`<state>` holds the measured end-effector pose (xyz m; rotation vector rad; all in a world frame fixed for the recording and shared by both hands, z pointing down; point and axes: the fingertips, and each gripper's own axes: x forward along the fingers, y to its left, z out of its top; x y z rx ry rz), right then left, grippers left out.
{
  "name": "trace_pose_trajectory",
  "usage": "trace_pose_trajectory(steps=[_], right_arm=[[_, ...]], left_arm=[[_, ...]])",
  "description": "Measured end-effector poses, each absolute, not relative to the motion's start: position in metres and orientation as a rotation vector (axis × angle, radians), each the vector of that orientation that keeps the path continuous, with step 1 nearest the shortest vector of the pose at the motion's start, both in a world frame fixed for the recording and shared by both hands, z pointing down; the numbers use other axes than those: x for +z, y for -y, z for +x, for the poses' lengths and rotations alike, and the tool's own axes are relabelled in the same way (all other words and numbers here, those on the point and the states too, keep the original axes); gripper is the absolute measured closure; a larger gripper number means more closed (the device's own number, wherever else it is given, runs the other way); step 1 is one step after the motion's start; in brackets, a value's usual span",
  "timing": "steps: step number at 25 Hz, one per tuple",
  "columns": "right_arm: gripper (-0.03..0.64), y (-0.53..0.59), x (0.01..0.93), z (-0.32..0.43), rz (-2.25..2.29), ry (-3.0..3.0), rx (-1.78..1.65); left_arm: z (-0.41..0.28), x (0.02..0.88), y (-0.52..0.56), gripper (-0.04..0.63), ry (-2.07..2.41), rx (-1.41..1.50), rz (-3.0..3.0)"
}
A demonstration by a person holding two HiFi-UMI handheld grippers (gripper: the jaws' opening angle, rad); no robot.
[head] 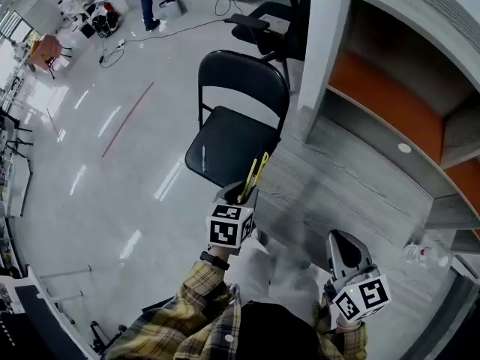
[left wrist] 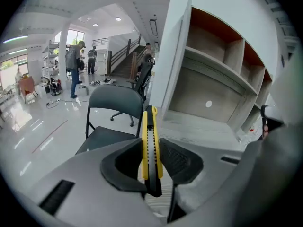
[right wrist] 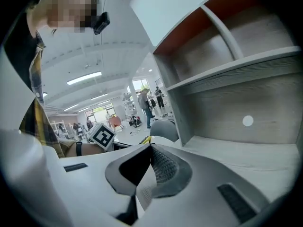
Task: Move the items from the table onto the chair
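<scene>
1. Closest in, our left gripper (left wrist: 150,148) is clenched on a yellow-and-black utility knife (left wrist: 150,136). The pads pinch its lower half, and the free end points up toward the chair (head: 229,145).
2. On the side away from the chair, our right gripper (right wrist: 150,148) has its jaws pressed together on a thin white printed sheet (right wrist: 143,193), which hangs below the pads.
3. What looks like a small clear bottle (head: 420,255) sits on the table (head: 352,193), well apart from the chair, so we judge there is more to carry.
4. The knife is in the air just beside the chair, where the table corner meets the seat, and it is not over the seat yet.
5. On the seat, a slim white pen-like thing (head: 203,158) lies toward the side away from the table.
6. To do this well, we bring the knife over the middle of the seat, tip it flat and go low before letting go. That way it neither bounces nor skids off the sloping vinyl.
7. We set it down clear of the pen. The sheet goes on afterwards, laid flat, because it is light and likely to slide.
</scene>
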<state>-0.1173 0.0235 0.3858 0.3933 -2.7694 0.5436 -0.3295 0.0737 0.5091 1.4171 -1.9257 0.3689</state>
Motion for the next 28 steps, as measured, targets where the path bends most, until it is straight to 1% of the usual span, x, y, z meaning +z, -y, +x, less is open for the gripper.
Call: trace_pose_trajectory(steps=[5,10,13,20,28], right_arm=[[0.600,-0.050,0.404,-0.212,0.381,2.749,0.558],[0.598,-0.059,0.436,-0.275,0.329,2.711,0.524],[0.598,-0.056,0.472,-0.297,0.314,2.654,0.570],[0.598,-0.032,0.541,-0.316,0.362,2.565,0.583],[0.598,-0.022,0.564,-0.324,0.453,2.532,0.685]], left_arm=[[-0.424,0.547,-0.095,0.479,1.884,0.465,1.395],[-0.482,0.632,-0.104,0.479,1.818,0.509,1.326],[-0.493,0.694,-0.094,0.479,1.762,0.547,1.319],[-0.506,0.824,-0.078,0.479,1.709,0.532,1.240],[-0.529,0.904,-0.067,0.479,1.699,0.577,1.211]])
